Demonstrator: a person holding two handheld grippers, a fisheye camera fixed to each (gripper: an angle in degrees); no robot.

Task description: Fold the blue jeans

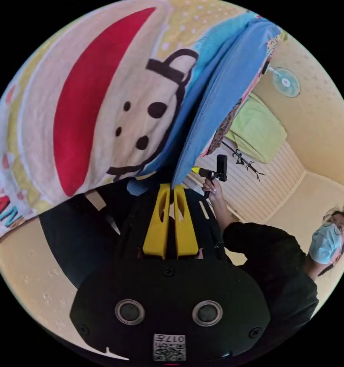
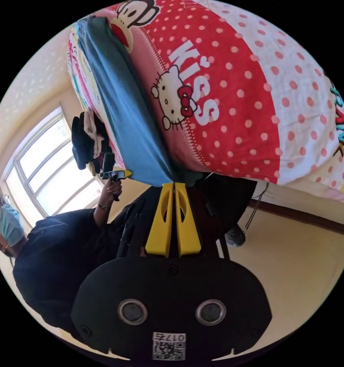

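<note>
Over the printed bedsheet point(image 2: 233, 88), both grippers clamp one edge of the blue jeans point(image 1: 218, 99): left gripper point(image 1: 174, 187), right gripper point(image 2: 174, 186). Jaws nearly closed on denim, probably holding the edge taut for a straight fold.

My yellow jaws are looking like smooth matt plastic. The blue jeans point(image 1: 218, 99) are showing soft stitched denim cloth, hanging against a printed cotton bedsheet point(image 2: 248, 95).
</note>
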